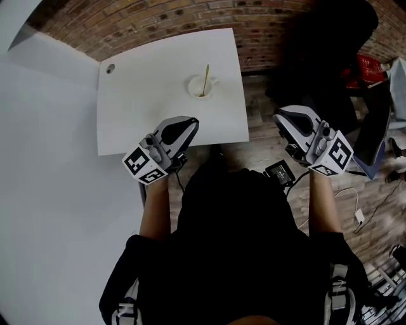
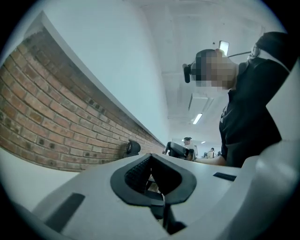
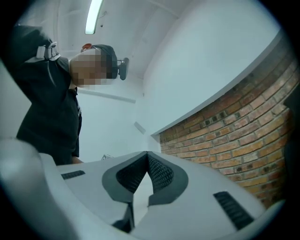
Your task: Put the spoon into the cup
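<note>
A white cup [image 1: 200, 87] stands on the white table [image 1: 146, 108], with a thin wooden spoon [image 1: 205, 79] upright inside it, leaning on the rim. My left gripper [image 1: 188, 122] hovers at the table's near edge, below and left of the cup, shut and empty. My right gripper [image 1: 281, 116] is raised off the table's right side over the wooden floor, also shut with nothing in it. In both gripper views the jaw tips meet, left gripper [image 2: 151, 157], right gripper [image 3: 147, 153], aimed at a brick wall and pale wall; cup and spoon are out of sight there.
A small round hole [image 1: 110, 68] sits in the table's far left corner. A brick wall [image 1: 165, 19] runs behind the table. Dark equipment and a red object [image 1: 368, 68] stand at the right, with cables [image 1: 355, 212] on the floor.
</note>
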Tool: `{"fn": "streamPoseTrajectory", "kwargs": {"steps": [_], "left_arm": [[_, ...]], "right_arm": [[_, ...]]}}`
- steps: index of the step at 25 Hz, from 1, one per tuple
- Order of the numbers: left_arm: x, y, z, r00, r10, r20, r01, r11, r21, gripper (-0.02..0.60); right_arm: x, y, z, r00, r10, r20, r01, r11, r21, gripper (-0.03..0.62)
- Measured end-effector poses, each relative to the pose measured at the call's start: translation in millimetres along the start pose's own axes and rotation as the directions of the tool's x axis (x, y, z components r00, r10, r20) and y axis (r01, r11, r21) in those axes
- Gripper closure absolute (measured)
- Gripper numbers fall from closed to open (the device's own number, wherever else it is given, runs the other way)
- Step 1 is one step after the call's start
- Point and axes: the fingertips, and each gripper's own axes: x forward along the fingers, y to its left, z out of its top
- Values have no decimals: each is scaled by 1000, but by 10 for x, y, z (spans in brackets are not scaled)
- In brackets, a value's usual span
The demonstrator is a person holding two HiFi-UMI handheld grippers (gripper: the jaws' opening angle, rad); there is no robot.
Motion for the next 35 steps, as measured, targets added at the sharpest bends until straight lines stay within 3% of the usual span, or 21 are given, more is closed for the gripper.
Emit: {"fn": "streamPoseTrajectory", "kwargs": {"steps": [4,7,11,15,19,25,31,35], "left_arm": [[27,-534,-204,997,20,-80,-19,1000,22,566],[-54,-891,-301,993,24,-119,-20,999,39,566],[-113,-1262,-414,994,5,-111,-7,1000,-15,565],[-146,-1505,-517,991,-54,-119,48,998,-52,565],[-304,-1581,-502,988,-127,-92,120,990,-79,566],[-882,-1568,-431,976,-180,-125,180,984,-9,566],[-1715,-1430,-414,978,-189,-89,186,982,-36,566],[-2053,-1378,-425,970,-225,-95,222,974,-42,565]], "right_arm": [[-390,368,-17,999,20,36,-20,1000,13,587],[-444,676,-181,998,64,10,-64,998,-3,588],[-449,1045,-314,994,109,22,-110,994,25,588],[-472,1329,-391,995,96,-18,-96,995,24,588],[-432,1628,-482,994,67,-84,-64,997,41,588],[111,2124,-688,994,-42,-106,48,997,58,588],[733,2650,-842,988,-63,-140,60,998,-28,588],[954,2882,-970,983,-98,-157,96,995,-22,588]]}}
